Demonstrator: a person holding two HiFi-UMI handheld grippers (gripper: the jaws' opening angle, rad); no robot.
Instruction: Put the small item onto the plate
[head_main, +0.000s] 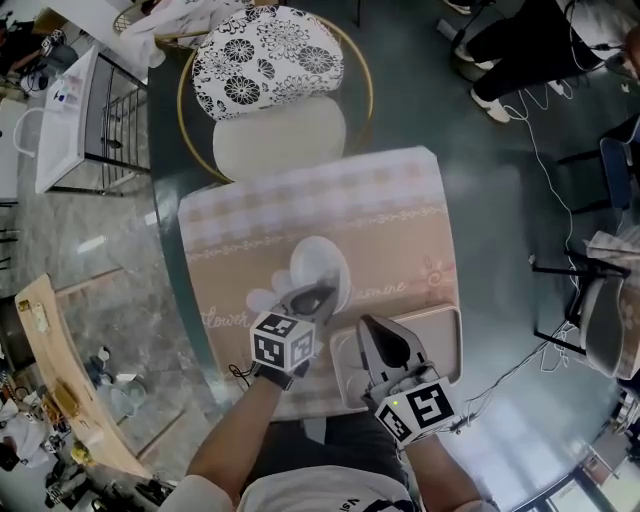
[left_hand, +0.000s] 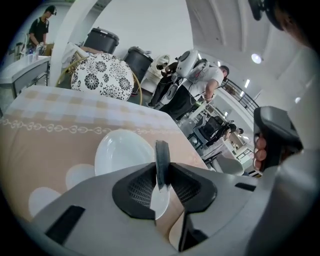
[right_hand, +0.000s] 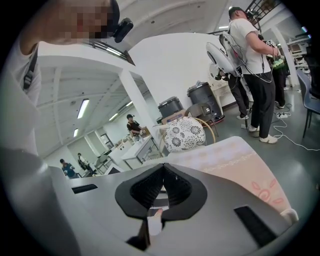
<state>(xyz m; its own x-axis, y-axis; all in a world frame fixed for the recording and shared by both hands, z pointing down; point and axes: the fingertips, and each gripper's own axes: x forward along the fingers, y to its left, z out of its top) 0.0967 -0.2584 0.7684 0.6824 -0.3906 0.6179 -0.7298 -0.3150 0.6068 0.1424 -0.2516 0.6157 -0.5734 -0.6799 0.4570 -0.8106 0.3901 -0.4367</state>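
A white plate (head_main: 325, 262) lies in the middle of the pink-beige tablecloth (head_main: 400, 215). My left gripper (head_main: 312, 297) hovers at the plate's near edge. In the left gripper view the plate (left_hand: 122, 152) lies just beyond the jaws. There my left gripper (left_hand: 161, 172) is shut on a small, thin dark item (left_hand: 162, 152), held edge-on and sticking up past the pads. My right gripper (head_main: 372, 326) sits to the right over a pale tray (head_main: 447, 330). In its own view, my right gripper (right_hand: 163, 167) is shut, with nothing between the pads.
A chair with a black-and-white floral cushion (head_main: 265, 60) stands at the table's far side. The table's glass edge (head_main: 175, 290) runs down the left. A white shelf unit (head_main: 70, 120) is at far left. People and cables (head_main: 540, 140) are at the upper right.
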